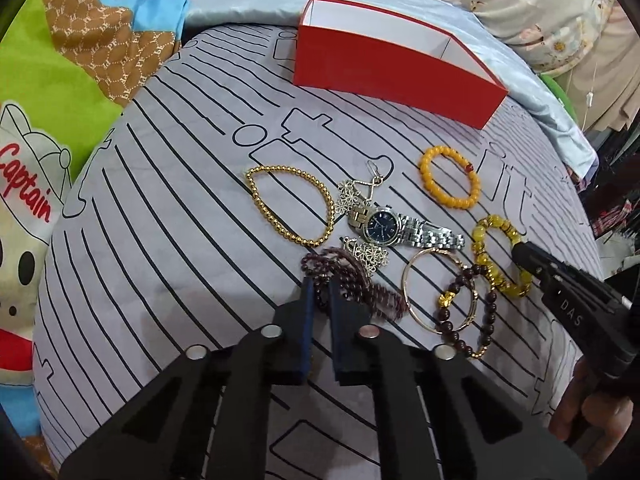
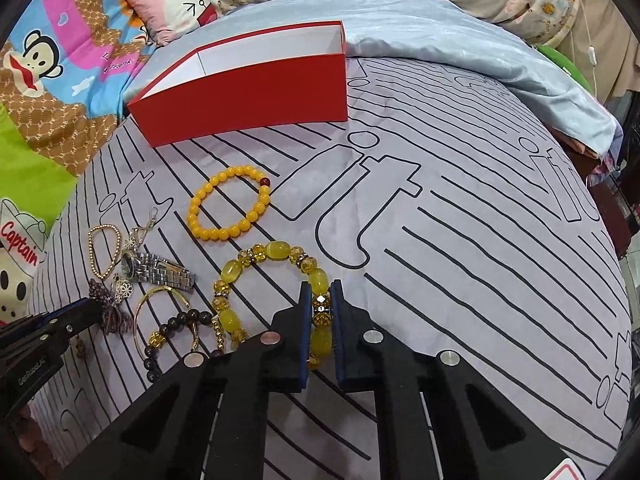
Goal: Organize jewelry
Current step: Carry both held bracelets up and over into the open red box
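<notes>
Left gripper (image 1: 318, 292): I have its jaws closed on the dark garnet bead strand (image 1: 352, 288), mid-bed.
Right gripper (image 2: 320, 300): clamped on the yellow stone bracelet (image 2: 272, 276).
Red cardboard box (image 1: 384, 68): far edge.
Risk: strand snags the silver flower earrings (image 1: 370, 254) when lifted.

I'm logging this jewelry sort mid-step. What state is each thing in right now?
Left gripper: shut on the dark purple bead strand.
Right gripper: shut on the yellow stone bracelet.
Red box: open, nothing visible inside.
Orange bead bracelet: lying loose on the bedsheet.
Watch: lying flat, face up.
Gold bead bracelet: lying loose.
</notes>
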The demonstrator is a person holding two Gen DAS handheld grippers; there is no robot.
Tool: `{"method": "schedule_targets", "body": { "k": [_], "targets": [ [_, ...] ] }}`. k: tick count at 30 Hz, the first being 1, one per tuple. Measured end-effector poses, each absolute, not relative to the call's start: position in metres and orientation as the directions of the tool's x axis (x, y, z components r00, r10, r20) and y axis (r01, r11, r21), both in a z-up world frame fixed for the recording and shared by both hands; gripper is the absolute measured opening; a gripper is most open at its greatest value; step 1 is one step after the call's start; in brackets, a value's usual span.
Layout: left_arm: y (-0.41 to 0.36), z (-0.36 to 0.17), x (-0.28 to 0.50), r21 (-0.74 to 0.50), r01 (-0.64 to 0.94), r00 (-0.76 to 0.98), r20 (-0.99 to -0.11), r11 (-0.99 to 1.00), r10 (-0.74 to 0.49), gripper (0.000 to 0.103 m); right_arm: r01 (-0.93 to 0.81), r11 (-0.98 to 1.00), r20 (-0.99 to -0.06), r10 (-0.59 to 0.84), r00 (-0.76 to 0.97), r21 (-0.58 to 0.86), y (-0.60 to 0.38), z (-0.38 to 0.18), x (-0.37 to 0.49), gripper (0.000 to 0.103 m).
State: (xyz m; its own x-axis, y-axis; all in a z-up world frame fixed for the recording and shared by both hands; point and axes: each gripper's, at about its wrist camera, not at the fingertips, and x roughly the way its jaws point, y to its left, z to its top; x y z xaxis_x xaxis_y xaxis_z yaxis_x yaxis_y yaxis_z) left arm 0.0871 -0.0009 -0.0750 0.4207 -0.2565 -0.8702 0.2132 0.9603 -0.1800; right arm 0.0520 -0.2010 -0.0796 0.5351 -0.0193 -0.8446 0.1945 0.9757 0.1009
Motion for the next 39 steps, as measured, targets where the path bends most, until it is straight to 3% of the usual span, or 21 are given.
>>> {"method": "schedule_targets", "body": {
  "k": [27, 39],
  "targets": [
    [-0.009, 0.005, 0.072, -0.193, 0.313, 0.512, -0.791, 0.93, -0.337, 0.002, 0.159, 0.977, -0.723, -0.009, 0.69, 0.14, -0.203, 0.011, 0.025, 0.008],
    [-0.029, 0.04, 0.124, -0.124, 0.328, 0.584, -0.753, 0.936, -0.304, 0.002, 0.086, 0.984, -0.674, 0.042, 0.737, 0.155, -0.201, 0.045, 0.068, 0.008]
  ]
}}
